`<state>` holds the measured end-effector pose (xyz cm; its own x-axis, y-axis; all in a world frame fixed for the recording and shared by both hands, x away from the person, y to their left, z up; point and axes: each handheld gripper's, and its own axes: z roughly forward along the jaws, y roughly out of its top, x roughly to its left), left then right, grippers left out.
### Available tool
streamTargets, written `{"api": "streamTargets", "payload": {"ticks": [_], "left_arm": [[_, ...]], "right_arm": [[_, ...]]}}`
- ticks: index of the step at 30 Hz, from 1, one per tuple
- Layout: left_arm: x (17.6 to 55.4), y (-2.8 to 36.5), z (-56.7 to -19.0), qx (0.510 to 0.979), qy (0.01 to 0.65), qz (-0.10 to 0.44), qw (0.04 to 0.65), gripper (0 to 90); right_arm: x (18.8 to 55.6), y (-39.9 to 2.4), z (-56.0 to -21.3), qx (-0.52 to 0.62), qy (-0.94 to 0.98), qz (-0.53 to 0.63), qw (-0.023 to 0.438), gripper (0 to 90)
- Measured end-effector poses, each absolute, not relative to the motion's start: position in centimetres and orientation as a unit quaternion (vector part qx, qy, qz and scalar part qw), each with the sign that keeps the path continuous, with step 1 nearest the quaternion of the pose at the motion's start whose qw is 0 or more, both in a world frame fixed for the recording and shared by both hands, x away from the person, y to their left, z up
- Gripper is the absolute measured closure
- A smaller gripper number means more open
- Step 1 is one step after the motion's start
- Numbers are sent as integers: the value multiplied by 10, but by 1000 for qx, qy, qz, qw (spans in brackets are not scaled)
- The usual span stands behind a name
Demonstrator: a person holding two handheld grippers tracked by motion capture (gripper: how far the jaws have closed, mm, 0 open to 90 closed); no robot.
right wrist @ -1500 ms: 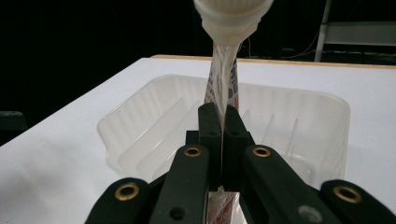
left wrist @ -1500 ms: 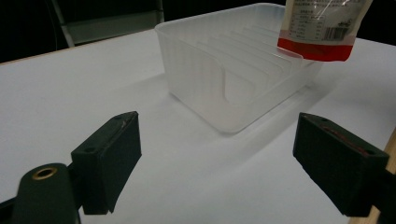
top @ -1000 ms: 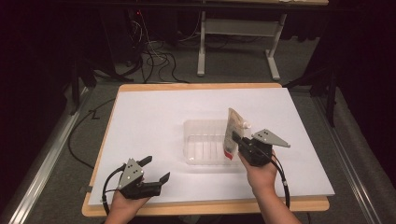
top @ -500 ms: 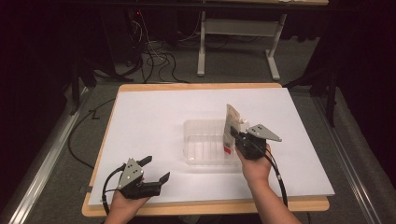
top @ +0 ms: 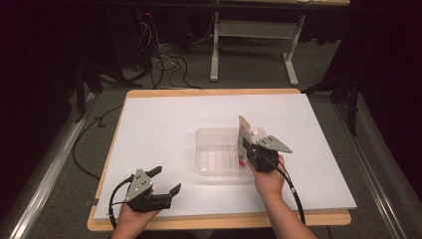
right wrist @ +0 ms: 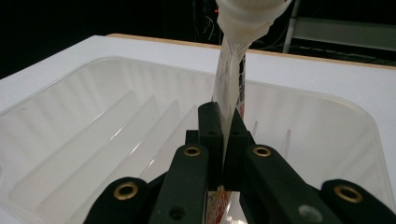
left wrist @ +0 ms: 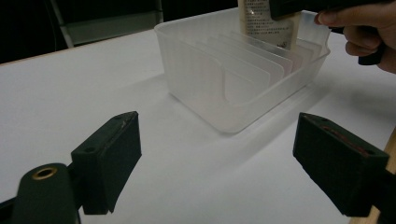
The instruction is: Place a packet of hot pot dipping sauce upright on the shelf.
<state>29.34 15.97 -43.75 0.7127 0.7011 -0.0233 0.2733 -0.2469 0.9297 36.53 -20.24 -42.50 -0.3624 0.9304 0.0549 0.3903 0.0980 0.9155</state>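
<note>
A clear plastic bin (top: pixel 216 157) with several upright dividers sits mid-table. My right gripper (top: pixel 247 149) is shut on a flat white pouch (top: pixel 244 130) with a white cap and red print, held on edge over the bin's right end. In the right gripper view the jaws (right wrist: pixel 223 126) pinch the pouch (right wrist: pixel 233 60) above the bin's slots (right wrist: pixel 93 116). Whether the pouch's lower edge touches the bin is hidden. My left gripper (top: pixel 165 181) rests open near the table's front left, with nothing between its fingers (left wrist: pixel 109 158); it faces the bin (left wrist: pixel 219 74) and the pouch (left wrist: pixel 268 23).
The white sheet (top: pixel 164 124) covers a wooden table whose edge (top: pixel 219 221) runs along the front. Cables and a desk frame (top: pixel 249 45) lie on the floor behind the table. Cables trail from both grippers off the front edge.
My right gripper has carried the pouch a little to the left and downward, closer over the bin's right end. The left gripper has stayed put.
</note>
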Motion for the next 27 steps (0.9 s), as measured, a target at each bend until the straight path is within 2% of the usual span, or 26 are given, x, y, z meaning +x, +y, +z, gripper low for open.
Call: {"api": "streamTargets", "payload": {"ticks": [27], "left_arm": [[294, 160, -438, 764, 318, 204, 522, 157]], "right_arm": [[345, -204, -438, 470, 696, 469, 274, 895]]}}
